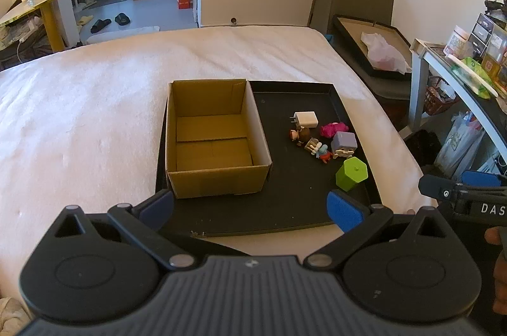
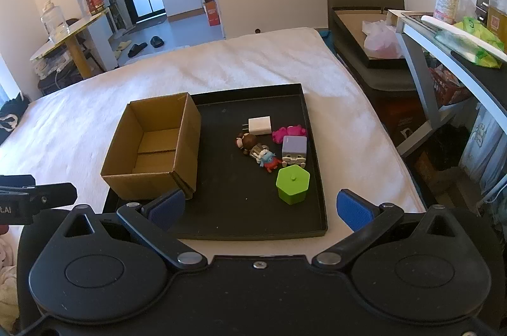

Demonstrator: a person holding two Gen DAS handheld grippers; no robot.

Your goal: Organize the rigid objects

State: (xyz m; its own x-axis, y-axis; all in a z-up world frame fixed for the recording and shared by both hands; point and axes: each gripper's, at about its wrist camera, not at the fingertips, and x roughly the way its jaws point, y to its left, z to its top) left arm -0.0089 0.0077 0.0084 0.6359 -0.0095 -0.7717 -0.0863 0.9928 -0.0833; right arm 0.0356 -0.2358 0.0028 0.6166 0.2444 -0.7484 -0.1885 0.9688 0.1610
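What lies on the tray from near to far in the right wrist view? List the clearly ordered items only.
Green hexagonal container → lavender block figure → white charger plug. The cardboard box spans most of that depth on the black tray, so it is left out, as are the small clustered toys.

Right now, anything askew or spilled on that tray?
Nothing spilled or damaged. The cardboard box sits upright and empty on the black tray. Only the small figurines lie tipped in a loose cluster between the white charger and green container.
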